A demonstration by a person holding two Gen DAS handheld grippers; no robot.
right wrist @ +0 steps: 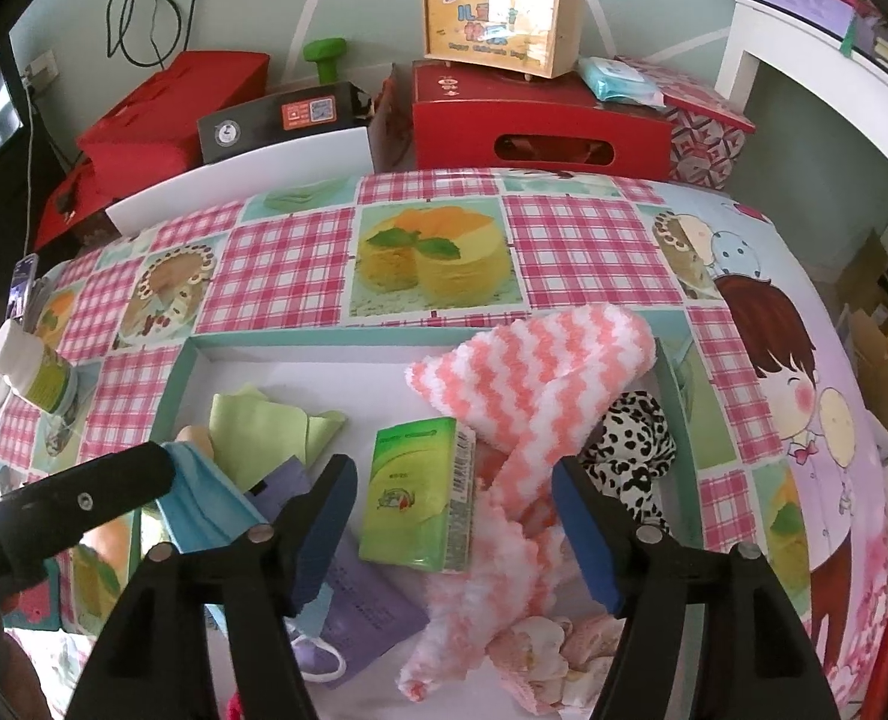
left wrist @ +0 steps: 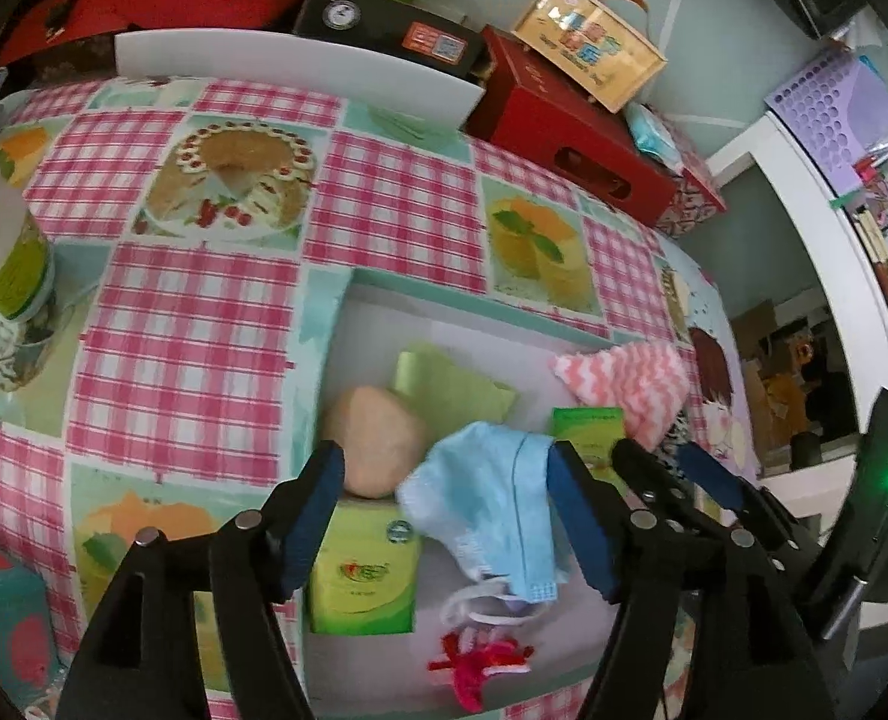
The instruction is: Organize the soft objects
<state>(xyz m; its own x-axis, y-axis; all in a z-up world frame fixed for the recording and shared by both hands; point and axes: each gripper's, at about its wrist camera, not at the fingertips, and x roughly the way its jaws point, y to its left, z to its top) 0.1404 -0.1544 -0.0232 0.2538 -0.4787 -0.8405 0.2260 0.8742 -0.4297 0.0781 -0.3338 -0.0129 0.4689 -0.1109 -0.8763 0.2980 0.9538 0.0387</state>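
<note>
A shallow teal-rimmed tray [right wrist: 186,360] lies on the table and holds the soft things. My left gripper [left wrist: 447,510] is open above it, jaws wide; a blue face mask [left wrist: 492,516] hangs against its right finger [left wrist: 582,528], over a green tissue pack [left wrist: 363,576] and a beige pad [left wrist: 378,438]. My right gripper [right wrist: 453,519] is open above a green tissue pack [right wrist: 420,504] and a pink-and-white striped fuzzy cloth [right wrist: 540,372]. The mask [right wrist: 204,498] and the left gripper's finger [right wrist: 72,504] also show in the right wrist view.
In the tray are a light green cloth [right wrist: 264,426], a leopard-print cloth [right wrist: 630,450], a purple packet [right wrist: 354,594], red yarn [left wrist: 480,660]. A green-labelled bottle [left wrist: 6,264] stands at left. Red boxes [right wrist: 534,120] and a wooden case [right wrist: 498,18] line the far edge.
</note>
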